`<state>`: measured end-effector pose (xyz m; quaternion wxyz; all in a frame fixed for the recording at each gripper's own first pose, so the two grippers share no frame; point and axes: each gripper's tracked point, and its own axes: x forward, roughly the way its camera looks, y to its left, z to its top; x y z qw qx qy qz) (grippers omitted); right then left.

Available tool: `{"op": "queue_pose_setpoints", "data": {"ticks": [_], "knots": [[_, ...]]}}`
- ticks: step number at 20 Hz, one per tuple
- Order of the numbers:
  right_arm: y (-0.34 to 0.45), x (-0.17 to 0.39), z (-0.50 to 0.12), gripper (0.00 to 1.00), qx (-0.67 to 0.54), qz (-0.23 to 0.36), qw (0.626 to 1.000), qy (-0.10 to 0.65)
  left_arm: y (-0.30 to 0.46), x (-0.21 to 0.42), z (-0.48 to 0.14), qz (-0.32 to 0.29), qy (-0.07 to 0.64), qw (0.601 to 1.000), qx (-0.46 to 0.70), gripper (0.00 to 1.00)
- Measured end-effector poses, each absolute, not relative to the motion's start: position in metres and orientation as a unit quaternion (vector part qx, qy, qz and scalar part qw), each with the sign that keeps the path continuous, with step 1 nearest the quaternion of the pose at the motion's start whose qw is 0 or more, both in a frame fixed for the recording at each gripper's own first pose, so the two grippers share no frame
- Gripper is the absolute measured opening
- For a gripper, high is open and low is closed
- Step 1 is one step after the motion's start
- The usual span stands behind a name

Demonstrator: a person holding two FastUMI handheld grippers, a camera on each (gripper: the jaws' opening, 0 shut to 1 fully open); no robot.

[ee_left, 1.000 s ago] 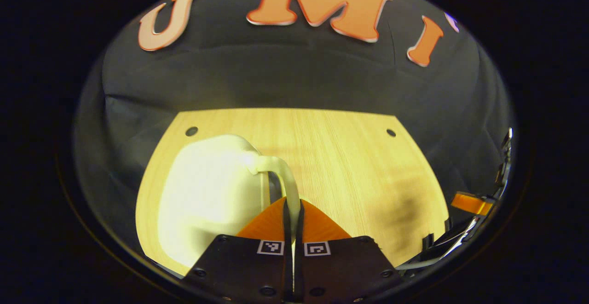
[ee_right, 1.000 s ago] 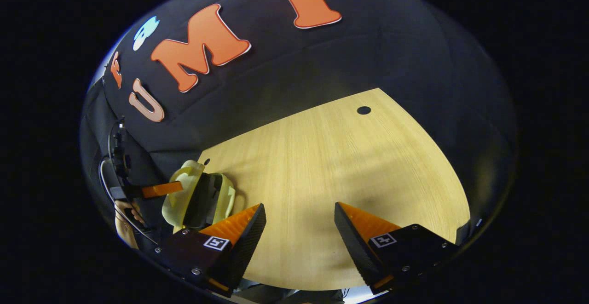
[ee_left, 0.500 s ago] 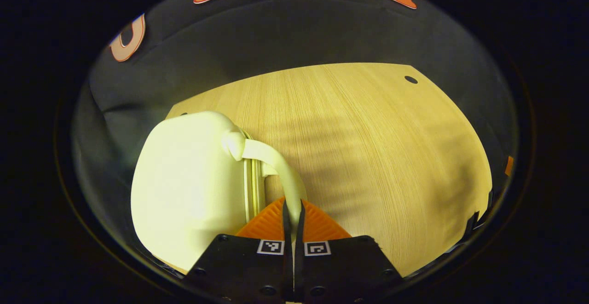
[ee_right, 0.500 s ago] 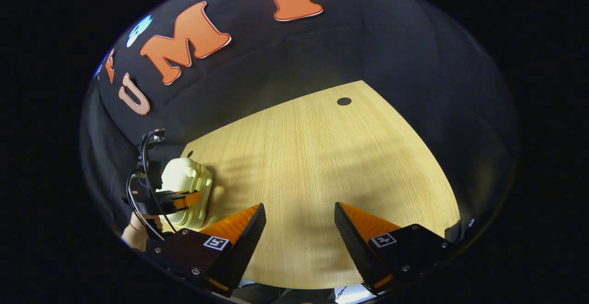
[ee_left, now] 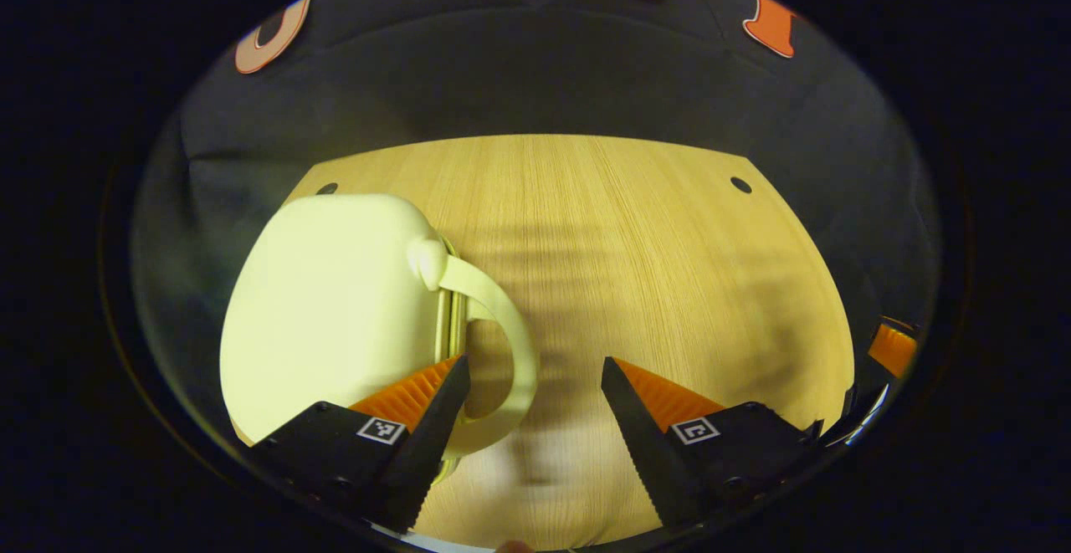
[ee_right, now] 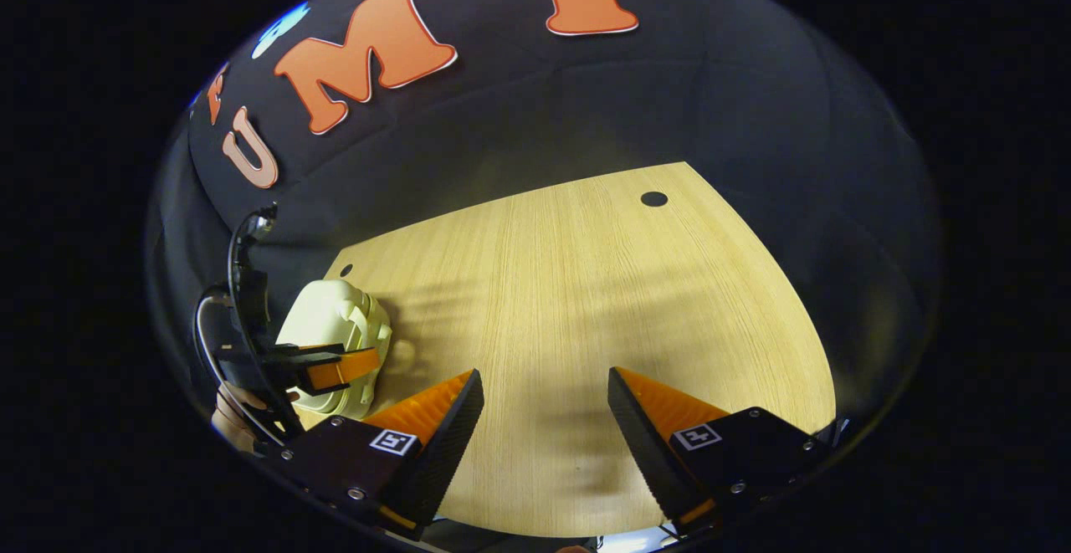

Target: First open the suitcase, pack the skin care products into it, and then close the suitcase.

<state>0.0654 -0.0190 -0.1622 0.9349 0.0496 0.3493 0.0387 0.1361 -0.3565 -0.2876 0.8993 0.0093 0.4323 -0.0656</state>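
Note:
A small pale-cream suitcase (ee_left: 326,302) rests closed on the wooden table (ee_left: 653,268), at the left in the left gripper view. Its curved handle (ee_left: 512,344) loops out toward me, just right of my left finger. My left gripper (ee_left: 533,362) is open, fingers spread wide, with the handle lying loose between them. In the right gripper view the suitcase (ee_right: 330,319) sits at the far left with the left gripper (ee_right: 335,366) beside it. My right gripper (ee_right: 544,373) hangs open over bare table (ee_right: 586,285), nothing between its fingers.
The table has small round holes near its far corners (ee_left: 740,185) (ee_right: 653,199). Black cloth wall rises behind the table's far edge. A hand (ee_right: 230,411) holds the left gripper. Part of the right gripper (ee_left: 891,348) shows at the right edge.
My left gripper was shut on the suitcase handle and has opened, letting it go. The suitcase went from hanging open one second ago to lying closed on the table. The right gripper stayed open.

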Motion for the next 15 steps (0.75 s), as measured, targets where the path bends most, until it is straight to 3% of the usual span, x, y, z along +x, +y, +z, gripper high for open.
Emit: {"op": "queue_pose_setpoints", "data": {"ticks": [6, 11, 15], "knots": [[0.01, 0.086, -0.105, 0.95, 0.019, 0.038, 0.963, 0.266, -0.335, 0.15, -0.174, -0.074, 0.323, 0.942, -0.061, 1.0], [0.041, 0.081, -0.001, 0.95, 0.009, 0.043, 0.993, 0.11, -0.296, 0.147, -0.052, -0.056, 0.146, 0.986, -0.062, 0.98], [0.059, 0.059, 0.066, 0.95, -0.022, 0.041, 0.999, 0.009, -0.266, 0.119, 0.032, -0.05, 0.002, 0.998, -0.04, 0.98]]}}
